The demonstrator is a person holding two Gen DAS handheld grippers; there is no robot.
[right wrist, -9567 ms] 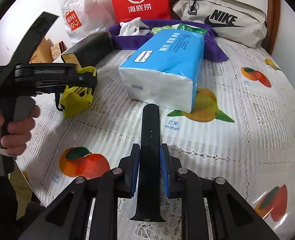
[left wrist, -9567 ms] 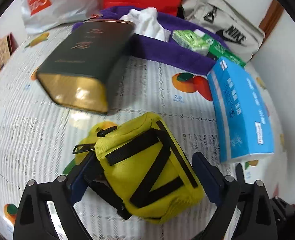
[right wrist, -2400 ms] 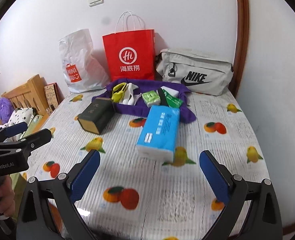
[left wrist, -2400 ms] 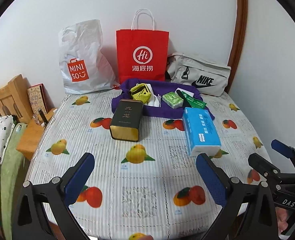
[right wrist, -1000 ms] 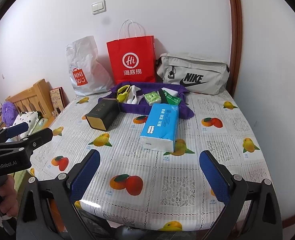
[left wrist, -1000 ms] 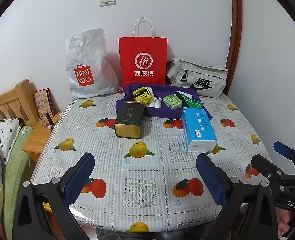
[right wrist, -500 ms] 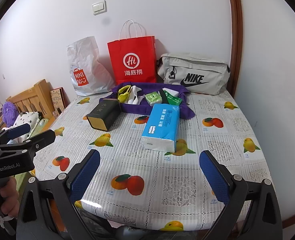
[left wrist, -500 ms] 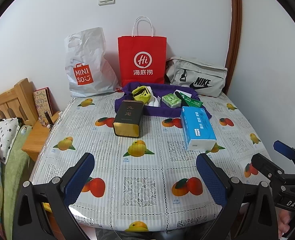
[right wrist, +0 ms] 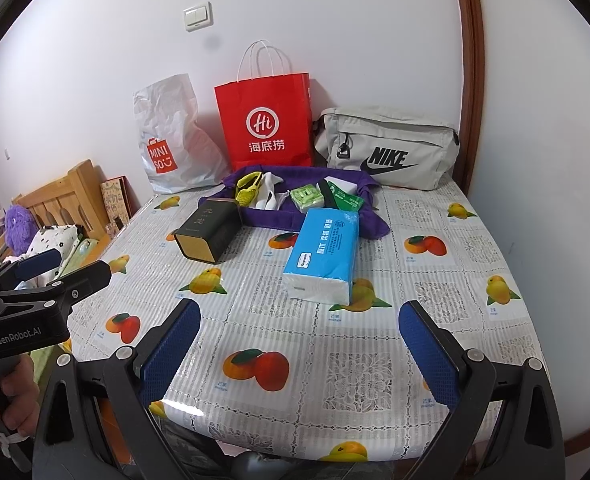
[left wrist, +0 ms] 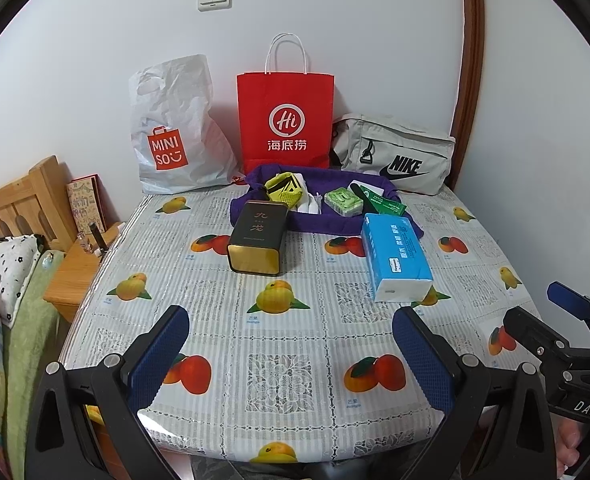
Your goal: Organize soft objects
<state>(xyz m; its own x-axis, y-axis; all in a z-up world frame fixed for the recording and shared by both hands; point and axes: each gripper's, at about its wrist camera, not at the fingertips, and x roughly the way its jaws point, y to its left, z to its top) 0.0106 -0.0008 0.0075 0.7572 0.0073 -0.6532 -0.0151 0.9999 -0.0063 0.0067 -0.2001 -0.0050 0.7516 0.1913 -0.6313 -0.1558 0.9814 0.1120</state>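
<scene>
A purple cloth tray [left wrist: 327,220] [right wrist: 267,218] lies at the back of the table. In it are a yellow pouch [left wrist: 283,189] [right wrist: 248,187], a white cloth [right wrist: 270,192], a green packet [left wrist: 343,201] [right wrist: 306,197] and a black strap [right wrist: 327,194]. A blue tissue pack [left wrist: 397,256] [right wrist: 325,254] lies in front of the tray on the right. My left gripper [left wrist: 291,360] is open and empty above the table's front edge. My right gripper [right wrist: 299,352] is open and empty, also at the front edge.
A dark tin box [left wrist: 257,238] [right wrist: 209,230] lies left of the tissue pack. A white plastic bag [left wrist: 175,128], a red paper bag [left wrist: 287,124] and a grey Nike bag [left wrist: 395,152] stand against the wall. A bed [left wrist: 7,272] is on the left.
Both grippers have held nearly still over the last second, after pulling back from the table. Earlier the left held the yellow pouch and the right the black strap; both now lie in the tray.
</scene>
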